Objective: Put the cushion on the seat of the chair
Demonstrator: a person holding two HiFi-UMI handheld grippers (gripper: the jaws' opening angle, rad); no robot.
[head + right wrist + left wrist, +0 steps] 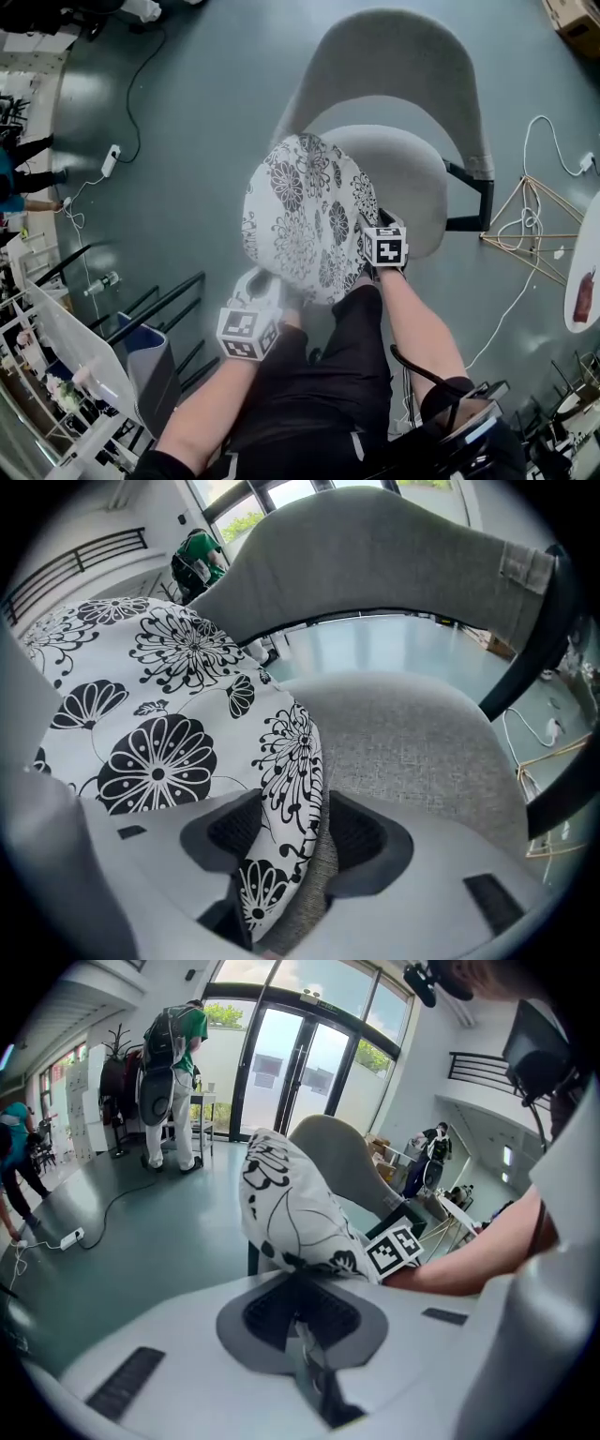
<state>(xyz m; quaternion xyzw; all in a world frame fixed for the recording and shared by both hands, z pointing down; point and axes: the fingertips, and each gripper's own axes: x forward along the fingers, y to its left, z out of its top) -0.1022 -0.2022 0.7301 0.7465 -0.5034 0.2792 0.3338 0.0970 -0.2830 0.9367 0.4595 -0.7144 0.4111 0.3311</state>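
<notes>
Head view: L gripper (265,281) pinches cushion (305,211) edge, R gripper (367,230) slack round it over seat (408,178).

That cushion (305,220) reads as soft matt cloth, smooth weave, black flowers printed on white. Now the chair seat (412,752): coarse grey woven fabric, rough and matt; its frame (483,197) smooth black, metal by the look. The left tongs (300,1302) and right tongs (281,836): smooth matt pale plastic, dark ribbed pads (359,833). And the floor (187,141), smooth, faint sheen.

Daylight streaming through tall glass doors (281,1072), teal floor (206,141) gleaming under it, white cables (535,120) trailing across (power strip (110,161) lying left), railed balcony (478,1068) running along white wall (422,1101).
</notes>
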